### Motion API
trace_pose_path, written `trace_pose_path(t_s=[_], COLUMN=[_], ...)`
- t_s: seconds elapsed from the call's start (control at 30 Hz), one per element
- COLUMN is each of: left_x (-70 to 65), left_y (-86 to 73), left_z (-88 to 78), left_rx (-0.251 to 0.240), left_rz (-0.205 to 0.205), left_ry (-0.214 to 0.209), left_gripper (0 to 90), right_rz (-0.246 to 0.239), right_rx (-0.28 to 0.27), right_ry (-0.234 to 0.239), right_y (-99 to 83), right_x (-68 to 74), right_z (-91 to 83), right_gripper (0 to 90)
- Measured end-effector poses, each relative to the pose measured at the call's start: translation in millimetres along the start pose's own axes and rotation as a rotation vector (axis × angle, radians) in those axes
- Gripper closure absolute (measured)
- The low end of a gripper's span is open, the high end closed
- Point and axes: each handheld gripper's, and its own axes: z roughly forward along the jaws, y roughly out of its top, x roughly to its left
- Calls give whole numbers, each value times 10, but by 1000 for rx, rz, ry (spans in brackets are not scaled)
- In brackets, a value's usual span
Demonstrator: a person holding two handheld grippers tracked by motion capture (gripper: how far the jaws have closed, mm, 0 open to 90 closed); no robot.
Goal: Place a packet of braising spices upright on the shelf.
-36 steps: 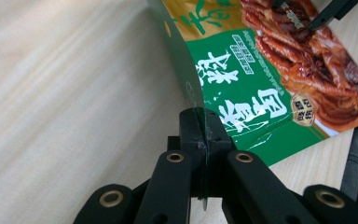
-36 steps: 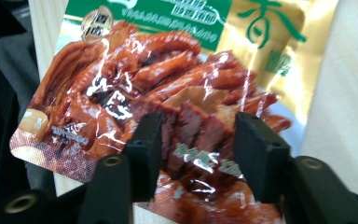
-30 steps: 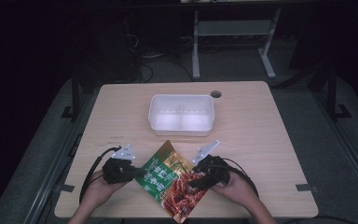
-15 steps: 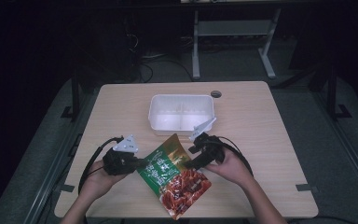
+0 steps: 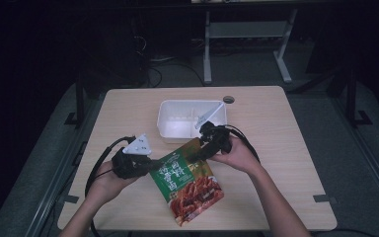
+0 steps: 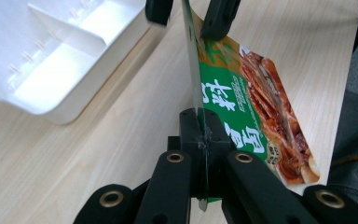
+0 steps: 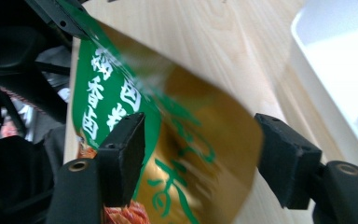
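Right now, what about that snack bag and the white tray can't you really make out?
- Snack bag: in the high view its print is too small to read; in the right gripper view it is motion-blurred.
- White tray: cut off by the left gripper view's top and left edges.
- Left gripper: shut on the bag's edge, hiding it there.

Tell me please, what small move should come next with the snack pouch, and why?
Probably close the right hand-held gripper on the snack pouch: its jaws stand open around the gold top edge, while the left hand-held gripper already clamps one edge beside the white bin.

White Chinese characters on the green snack pouch (image 6: 242, 116); illegible.
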Motion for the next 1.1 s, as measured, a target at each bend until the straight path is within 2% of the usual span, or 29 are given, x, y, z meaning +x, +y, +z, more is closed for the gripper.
trace_pose_path(t_s=[0.03,0.07,0.1,0.13,0.3,0.37,0.5,0.6,0.83,0.97,1.1], left_x=[-3,-3,-2,-2,23,34,57,68,99,118,114], left_y=[13,24,38,38,46,43,32,27,-37,-128,-236], left_z=[-2,-3,-3,-3,-6,-10,-21,-35,-127,-175,-197], left_rx=[-3,-4,-3,-3,-14,-15,-25,-31,-70,-79,-81], left_rz=[2,5,6,6,-5,-6,-22,-27,-62,-89,-103], left_ry=[0,0,0,0,6,5,3,6,22,25,29], left_gripper=[900,900,900,900,899,899,894,864,676,563,520], right_rz=[1,-2,-5,-5,-34,-36,-57,-61,-55,-45,-26], right_rx=[0,0,0,0,17,20,27,34,29,17,4], right_ry=[19,48,62,62,92,96,104,102,105,97,80], right_y=[4,6,6,6,16,17,37,47,42,19,-32], right_x=[-7,-10,-8,-8,38,46,106,129,192,227,231], right_z=[12,28,35,35,9,-1,-59,-68,-142,-211,-287], right_gripper=[387,470,516,516,728,758,890,893,895,895,895])
